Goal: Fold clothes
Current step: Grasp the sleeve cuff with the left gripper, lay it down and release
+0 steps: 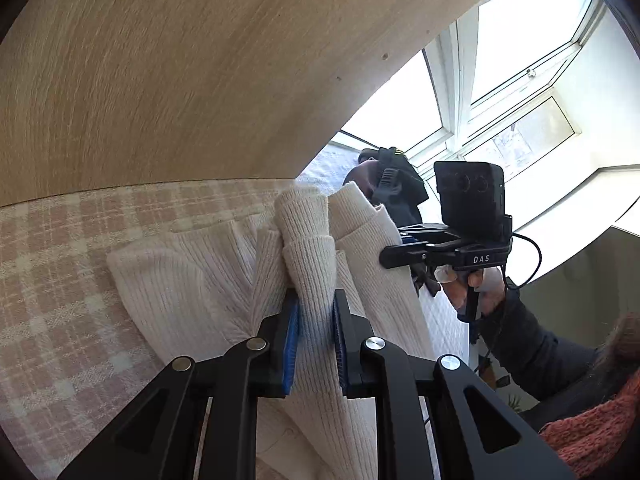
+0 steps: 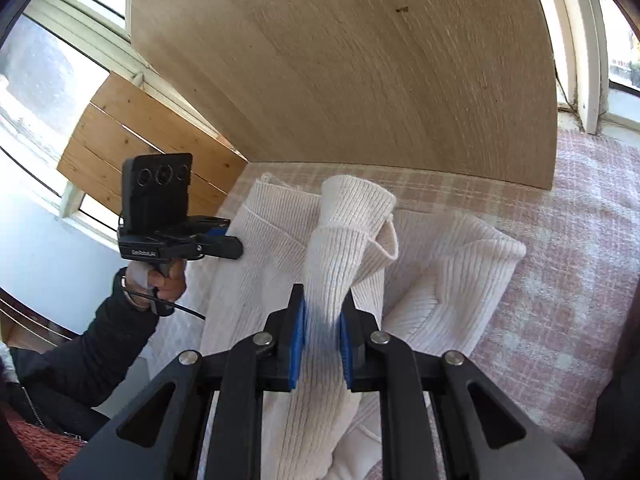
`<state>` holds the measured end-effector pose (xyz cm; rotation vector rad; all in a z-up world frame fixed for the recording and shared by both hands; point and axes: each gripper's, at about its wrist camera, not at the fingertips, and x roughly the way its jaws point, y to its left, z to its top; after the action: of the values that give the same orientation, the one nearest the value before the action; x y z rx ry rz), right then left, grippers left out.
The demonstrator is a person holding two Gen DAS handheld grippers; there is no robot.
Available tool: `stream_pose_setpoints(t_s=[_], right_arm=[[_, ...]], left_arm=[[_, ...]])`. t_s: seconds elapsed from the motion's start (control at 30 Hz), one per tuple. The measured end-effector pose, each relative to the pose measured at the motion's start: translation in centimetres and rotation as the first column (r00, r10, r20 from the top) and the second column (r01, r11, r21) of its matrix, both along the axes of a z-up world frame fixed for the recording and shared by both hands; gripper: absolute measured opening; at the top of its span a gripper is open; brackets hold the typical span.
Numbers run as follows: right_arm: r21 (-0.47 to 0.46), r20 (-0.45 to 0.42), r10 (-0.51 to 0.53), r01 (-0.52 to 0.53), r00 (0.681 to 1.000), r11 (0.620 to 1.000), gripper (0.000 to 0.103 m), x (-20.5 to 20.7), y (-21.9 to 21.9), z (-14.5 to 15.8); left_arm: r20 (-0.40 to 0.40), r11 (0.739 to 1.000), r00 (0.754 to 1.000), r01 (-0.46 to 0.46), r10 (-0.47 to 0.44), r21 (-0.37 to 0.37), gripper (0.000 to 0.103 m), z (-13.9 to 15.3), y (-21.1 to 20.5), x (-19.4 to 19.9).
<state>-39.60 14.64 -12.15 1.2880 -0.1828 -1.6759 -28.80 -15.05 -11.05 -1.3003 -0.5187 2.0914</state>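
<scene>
Two black grippers, left (image 1: 314,332) and right (image 2: 322,334), with blue ribbed pads (image 1: 291,344) and silver pivot screws (image 1: 373,344); black camera box (image 1: 470,200) on top, white "DAS" lettering, thin black cable (image 1: 534,252). Dark sleeves (image 2: 100,344), rust-orange knit (image 1: 592,432), white wrap on fingers (image 2: 138,274)

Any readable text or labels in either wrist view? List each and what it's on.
"DAS": white letters on the black body of the right gripper, seen from the left wrist view.
White label on the body of the left gripper, seen from the right wrist view: too small and blurred to read.
Nothing readable on the cream sweater or the checked blanket.
</scene>
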Motion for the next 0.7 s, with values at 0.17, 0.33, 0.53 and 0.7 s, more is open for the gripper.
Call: stream_pose_setpoints(t_s=[0.17, 0.33, 0.53, 0.7], right_arm=[[0.273, -0.089, -0.006, 0.030, 0.996, 0.962, 0.023, -1.7, -0.6, -3.2], [0.407, -0.288, 0.097, 0.031, 0.953, 0.913, 0.029, -0.1, -1.9, 0.0], [0.351, -0.407, 0.125, 0.029, 0.905, 0.936, 0.027, 2.6, -2.0, 4.0], [0.458, -0.384, 0.228, -0.030, 0.895, 0.889, 0.004, 2.7, -6.2, 0.1]], left_arm=[[0.018, 0.983, 0.999, -0.025, 0.029, -0.183, 0.021, -1.5, 0.1, -0.5], [-0.066, 0.930, 0.998, -0.001, -0.025, -0.367, 0.027, 1.6, 1.9, 0.3], [-0.160, 0.882, 0.981, 0.020, -0.108, -0.470, 0.024, 5.3, 4.0, 0.8], [-0.078, 0.840, 0.962, 0.189, -0.263, -0.508, 0.027, 2.7, 9.1, -1.4]])
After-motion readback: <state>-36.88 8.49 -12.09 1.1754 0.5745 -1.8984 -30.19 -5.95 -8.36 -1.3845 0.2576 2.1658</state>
